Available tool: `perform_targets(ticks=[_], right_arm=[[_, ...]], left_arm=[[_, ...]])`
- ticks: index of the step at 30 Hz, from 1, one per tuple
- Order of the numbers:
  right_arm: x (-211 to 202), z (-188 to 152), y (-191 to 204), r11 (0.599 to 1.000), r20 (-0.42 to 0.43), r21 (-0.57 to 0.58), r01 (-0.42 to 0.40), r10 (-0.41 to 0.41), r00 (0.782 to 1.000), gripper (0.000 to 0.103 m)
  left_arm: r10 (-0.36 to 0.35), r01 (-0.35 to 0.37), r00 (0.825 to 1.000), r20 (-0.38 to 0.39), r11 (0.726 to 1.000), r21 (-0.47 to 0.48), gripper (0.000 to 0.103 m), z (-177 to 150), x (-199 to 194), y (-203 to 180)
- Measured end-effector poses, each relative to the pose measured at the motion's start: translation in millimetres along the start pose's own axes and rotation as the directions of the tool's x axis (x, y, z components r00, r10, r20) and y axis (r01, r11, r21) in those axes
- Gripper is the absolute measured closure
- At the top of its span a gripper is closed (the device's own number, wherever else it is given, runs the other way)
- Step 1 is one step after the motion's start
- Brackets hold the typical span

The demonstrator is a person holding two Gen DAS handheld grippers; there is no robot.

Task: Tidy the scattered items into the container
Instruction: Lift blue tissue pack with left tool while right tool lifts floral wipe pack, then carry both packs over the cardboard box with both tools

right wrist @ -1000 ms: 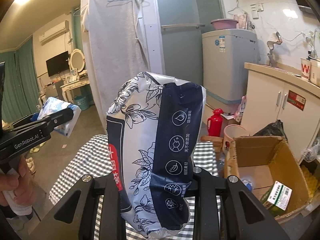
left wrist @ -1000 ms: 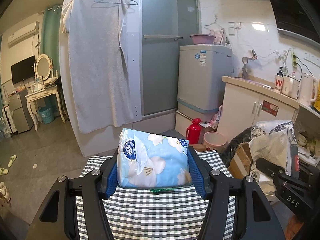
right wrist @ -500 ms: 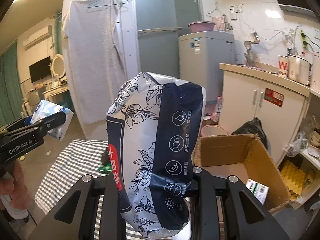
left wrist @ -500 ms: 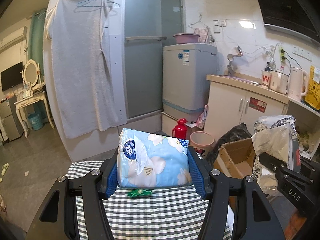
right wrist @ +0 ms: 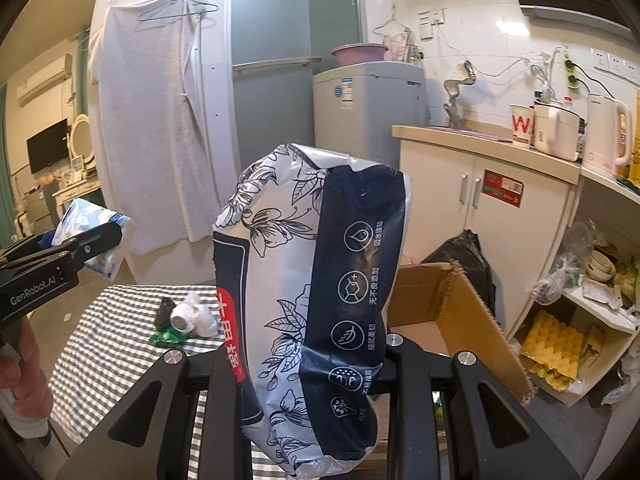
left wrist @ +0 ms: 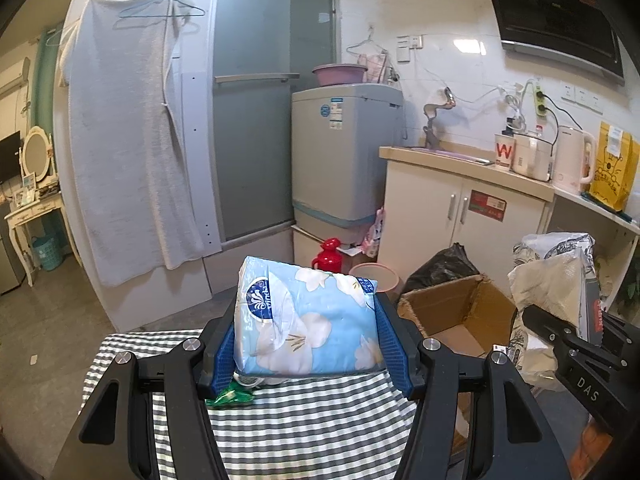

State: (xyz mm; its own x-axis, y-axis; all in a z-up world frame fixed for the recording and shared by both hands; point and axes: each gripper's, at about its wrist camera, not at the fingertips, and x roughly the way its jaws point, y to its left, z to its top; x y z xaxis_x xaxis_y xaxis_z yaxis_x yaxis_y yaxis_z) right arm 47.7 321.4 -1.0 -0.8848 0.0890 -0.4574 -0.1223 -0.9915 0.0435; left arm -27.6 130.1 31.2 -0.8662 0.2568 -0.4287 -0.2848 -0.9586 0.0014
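Observation:
My left gripper (left wrist: 306, 344) is shut on a light blue tissue pack with white flowers (left wrist: 308, 320), held above the checked tablecloth (left wrist: 304, 424). My right gripper (right wrist: 312, 364) is shut on a tall navy-and-white floral tissue pack (right wrist: 316, 292), held upright. The open cardboard box (right wrist: 452, 320) stands to the right of the table; it also shows in the left wrist view (left wrist: 456, 312). A green wrapper (right wrist: 170, 336), a white round item (right wrist: 188, 316) and a dark item (right wrist: 163, 312) lie on the cloth. The right gripper's pack appears at the right of the left view (left wrist: 556, 280).
A black rubbish bag (left wrist: 440, 268), pink bin (left wrist: 374, 276) and red flask (left wrist: 329, 256) stand behind the box. A washing machine (left wrist: 344, 152) and a sink cabinet (left wrist: 460, 204) line the far wall. A shelf with egg trays (right wrist: 556, 340) stands at the right.
Both grippers have swung to the right with their packs held. The cardboard box has come further into both views, and the small items on the cloth now show.

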Motion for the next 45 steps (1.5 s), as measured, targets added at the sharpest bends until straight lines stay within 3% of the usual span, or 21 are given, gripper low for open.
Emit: perform_targets(ticks=[26,45], right_arm=[[14.8,-10.1,-74.9,0.989,-0.055,0.044,0.141,-0.139,0.989,0.078],[42.6,-22.1,-123.7,0.973,-0.134,0.064,0.220,-0.210,0.968,0.078]], left_arm=[[-0.143,0.146,0.988,-0.063,0.988,0.051,0.041,-1.3,54.4,-80.5],[-0.235,0.248,0.962,-0.141,0.965,0.084,0.041,-10.5,104.5,-132.0]])
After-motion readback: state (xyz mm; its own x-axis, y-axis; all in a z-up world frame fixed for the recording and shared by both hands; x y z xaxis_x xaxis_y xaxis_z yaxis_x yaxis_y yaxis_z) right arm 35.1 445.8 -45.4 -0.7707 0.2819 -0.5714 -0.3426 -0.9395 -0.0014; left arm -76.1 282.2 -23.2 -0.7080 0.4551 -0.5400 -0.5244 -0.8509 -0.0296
